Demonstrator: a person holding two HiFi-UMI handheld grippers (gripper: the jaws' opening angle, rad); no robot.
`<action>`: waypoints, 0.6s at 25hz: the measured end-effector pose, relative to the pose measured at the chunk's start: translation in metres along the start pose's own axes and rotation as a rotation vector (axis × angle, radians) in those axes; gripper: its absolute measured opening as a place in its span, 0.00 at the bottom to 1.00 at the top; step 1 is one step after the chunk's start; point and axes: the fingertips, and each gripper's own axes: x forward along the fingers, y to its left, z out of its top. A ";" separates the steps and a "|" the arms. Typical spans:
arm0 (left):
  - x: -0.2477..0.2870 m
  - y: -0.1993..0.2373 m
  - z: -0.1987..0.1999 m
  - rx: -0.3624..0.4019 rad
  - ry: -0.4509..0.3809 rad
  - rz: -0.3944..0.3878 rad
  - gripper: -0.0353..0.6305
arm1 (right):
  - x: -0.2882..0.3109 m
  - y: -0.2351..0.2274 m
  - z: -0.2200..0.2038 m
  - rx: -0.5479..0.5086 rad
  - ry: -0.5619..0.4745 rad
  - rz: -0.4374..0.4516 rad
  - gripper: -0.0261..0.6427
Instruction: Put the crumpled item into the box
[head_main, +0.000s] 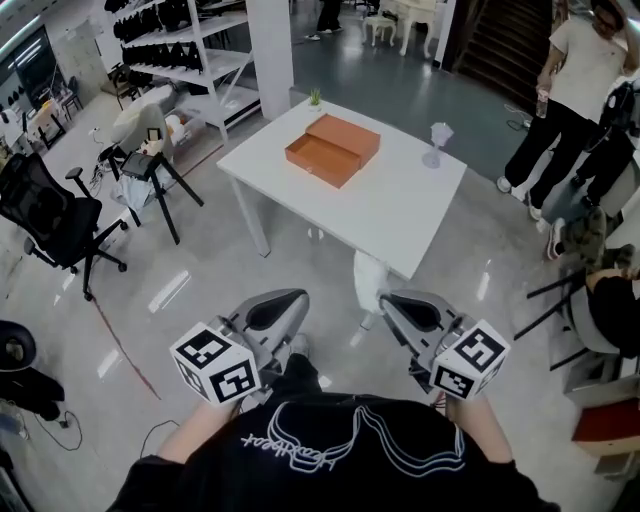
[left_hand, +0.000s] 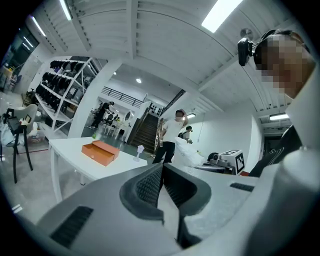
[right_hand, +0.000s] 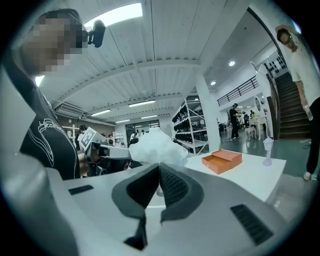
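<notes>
A white crumpled item (head_main: 369, 281) hangs in the air at the tip of my right gripper (head_main: 385, 298), whose jaws are shut on its lower edge. In the right gripper view the lump (right_hand: 157, 145) bulges just above the closed tips (right_hand: 159, 167). An orange box (head_main: 333, 148) with its drawer pulled out lies at the far side of the white table (head_main: 400, 215); it also shows small in the gripper views (left_hand: 100, 151) (right_hand: 222, 161). My left gripper (head_main: 295, 298) is held level beside the right one, shut (left_hand: 162, 167) with nothing in it. Both are short of the table's near corner.
A small white goblet-like thing (head_main: 436, 143) and a little green plant (head_main: 314, 97) stand on the table. People (head_main: 570, 100) stand to the right. A black office chair (head_main: 50, 215) and a stool (head_main: 150, 165) are at the left, shelves (head_main: 190, 40) behind.
</notes>
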 end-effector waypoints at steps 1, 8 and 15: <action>0.002 0.007 0.002 -0.001 0.000 -0.003 0.06 | 0.008 -0.004 0.000 0.001 0.005 0.000 0.05; 0.031 0.076 0.014 -0.049 0.018 -0.008 0.06 | 0.071 -0.044 0.005 0.016 0.039 -0.010 0.05; 0.064 0.162 0.045 -0.091 0.037 -0.023 0.06 | 0.150 -0.093 0.019 0.039 0.090 -0.040 0.05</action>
